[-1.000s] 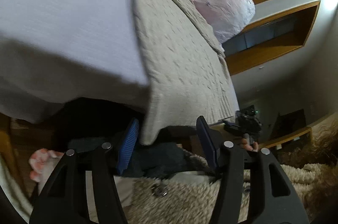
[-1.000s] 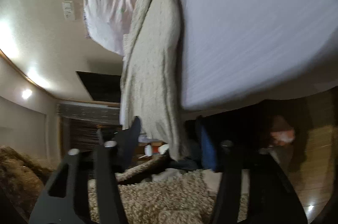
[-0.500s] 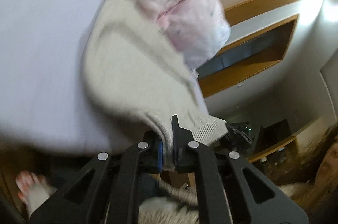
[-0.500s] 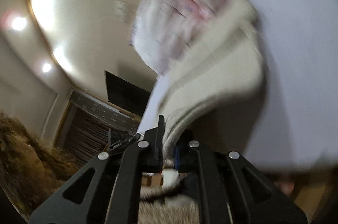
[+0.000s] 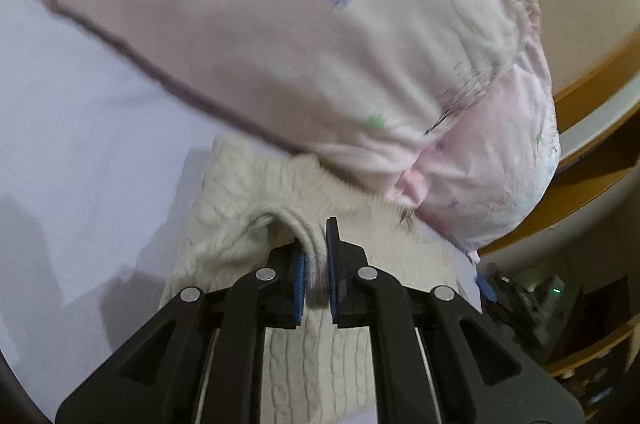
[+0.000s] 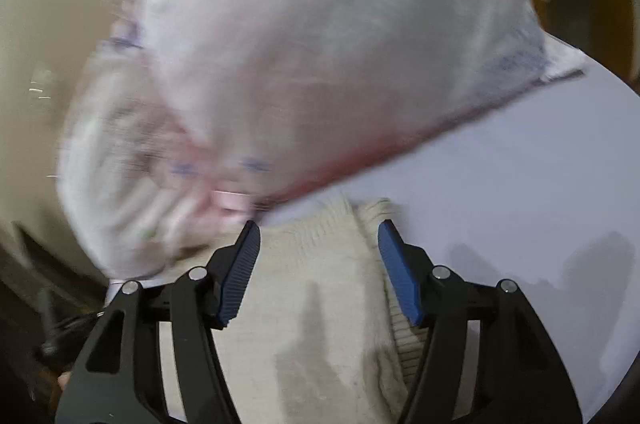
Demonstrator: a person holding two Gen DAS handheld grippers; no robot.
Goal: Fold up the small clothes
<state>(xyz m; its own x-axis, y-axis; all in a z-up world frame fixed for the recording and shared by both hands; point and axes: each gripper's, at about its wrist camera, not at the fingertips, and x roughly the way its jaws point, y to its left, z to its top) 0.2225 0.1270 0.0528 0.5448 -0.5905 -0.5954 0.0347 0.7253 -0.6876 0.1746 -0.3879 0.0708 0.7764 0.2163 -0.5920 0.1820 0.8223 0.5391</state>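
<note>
A cream cable-knit garment (image 5: pixel 240 224) lies on the white bed sheet (image 5: pixel 80 144), folded back on itself close to a pink pillow. My left gripper (image 5: pixel 315 244) is shut on the garment's ribbed edge, which rises between the blue pads. In the right wrist view the same garment (image 6: pixel 312 284) lies flat under my right gripper (image 6: pixel 318 244), which is open with its blue pads (image 6: pixel 240 268) spread over the cloth and holds nothing.
A large pink pillow (image 5: pixel 300 44) with small flower prints lies just beyond the garment, also in the right wrist view (image 6: pixel 300 44). A wooden bed frame (image 5: pixel 592 96) and dark furniture (image 5: pixel 560 304) stand at the right. The bed sheet (image 6: pixel 520 204) extends to the right.
Both grippers carried the garment's hanging end up over the bed toward the pillow, folding it. The right gripper, shut on the cloth half a second ago, has opened and let go.
</note>
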